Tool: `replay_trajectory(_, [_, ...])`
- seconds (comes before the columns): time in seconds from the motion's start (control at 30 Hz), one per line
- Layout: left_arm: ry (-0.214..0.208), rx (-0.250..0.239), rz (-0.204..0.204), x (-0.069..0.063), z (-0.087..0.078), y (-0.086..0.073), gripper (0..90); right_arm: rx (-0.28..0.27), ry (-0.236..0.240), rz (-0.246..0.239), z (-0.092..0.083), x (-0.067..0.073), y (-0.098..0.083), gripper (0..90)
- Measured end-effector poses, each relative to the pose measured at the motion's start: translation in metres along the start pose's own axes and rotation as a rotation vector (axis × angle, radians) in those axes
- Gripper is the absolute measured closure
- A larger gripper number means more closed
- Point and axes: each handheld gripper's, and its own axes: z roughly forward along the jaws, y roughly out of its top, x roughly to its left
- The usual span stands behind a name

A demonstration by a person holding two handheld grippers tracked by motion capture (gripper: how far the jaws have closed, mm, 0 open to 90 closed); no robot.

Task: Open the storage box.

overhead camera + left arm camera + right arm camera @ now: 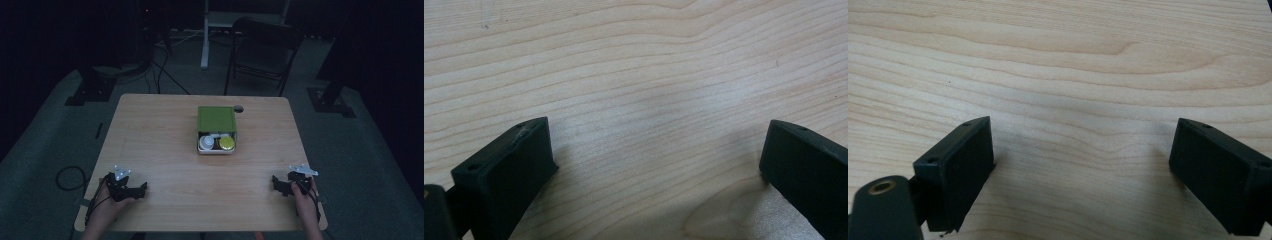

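Both tools, left tool (136,190) and right tool (278,184), rest jaws apart, empty; the green box (216,120) looks light, rigid, best gripped by its side walls.

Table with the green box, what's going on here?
A person rests a gripper in each hand at the near edge of the table: left gripper, right gripper. Both have jaws open over bare wood, holding nothing. The green box sits untouched mid-table, partly open, with a white pot and a yellow-lidded one inside.
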Motion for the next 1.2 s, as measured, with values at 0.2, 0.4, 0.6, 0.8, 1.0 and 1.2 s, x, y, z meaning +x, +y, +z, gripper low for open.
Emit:
replay_trajectory(0.2, [-0.001, -0.001, -0.001, 0.0, 0.0, 0.0, 1.1, 0.001, -0.002, 0.001, 0.0, 0.0, 0.0, 10.2])
replay_trajectory(0.4, [-0.001, -0.001, -0.001, 0.0, 0.0, 0.0, 1.1, 0.001, -0.003, 0.0, 0.0, 0.0, 0.0, 10.3])
replay_trajectory(0.6, [-0.001, -0.001, -0.001, 0.0, 0.0, 0.0, 1.0, -0.011, 0.005, -0.024, -0.001, 0.008, 0.0, 13.2])
replay_trajectory(0.8, [-0.001, -0.001, -0.001, 0.0, 0.0, 0.0, 1.0, -0.013, 0.022, -0.054, 0.001, 0.025, 0.002, 13.2])
replay_trajectory(1.0, [-0.001, 0.0, -0.001, 0.0, 0.0, 0.0, 1.0, -0.017, 0.018, -0.11, 0.002, 0.037, 0.005, 13.3])
replay_trajectory(1.2, [-0.001, 0.0, -0.001, 0.0, 0.0, 0.0, 1.0, -0.023, 0.018, -0.186, 0.005, 0.055, 0.011, 13.3])
